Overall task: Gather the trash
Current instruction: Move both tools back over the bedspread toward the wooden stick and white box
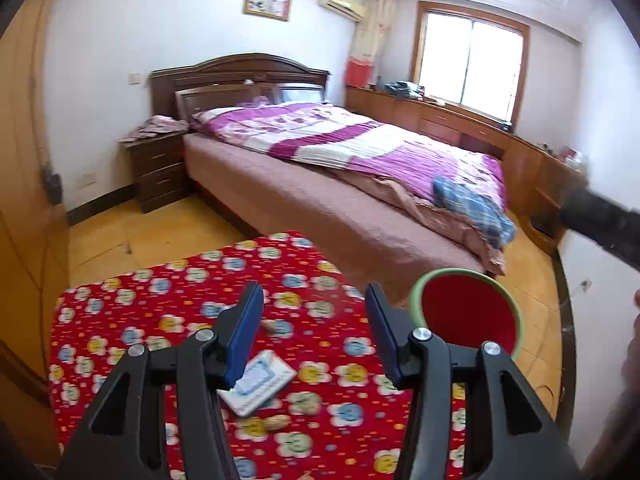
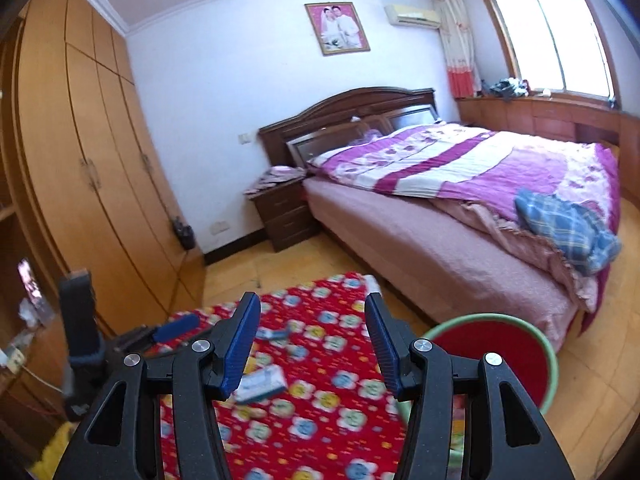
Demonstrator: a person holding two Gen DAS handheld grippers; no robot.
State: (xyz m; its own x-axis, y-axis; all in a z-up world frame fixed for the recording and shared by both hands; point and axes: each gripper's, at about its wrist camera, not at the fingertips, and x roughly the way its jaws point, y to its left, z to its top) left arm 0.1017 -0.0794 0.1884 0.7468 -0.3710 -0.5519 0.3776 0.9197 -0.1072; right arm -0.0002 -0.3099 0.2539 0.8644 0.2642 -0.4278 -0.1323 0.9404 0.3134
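Two hand-held grippers hover over one worktop (image 1: 120, 320) covered in a red flowered cloth. The left hand-held gripper (image 1: 314, 334) has its jaws spread wide and holds nothing; the right hand-held gripper (image 2: 312, 344) is equally wide open and empty. On the cloth lie one flat white and blue packet (image 1: 260, 384) and two small tan scraps (image 1: 276, 424), blurred. One green-rimmed bin (image 1: 472, 316) with a red inside stands beside the worktop's right edge. One bed (image 1: 360, 152) lies beyond.
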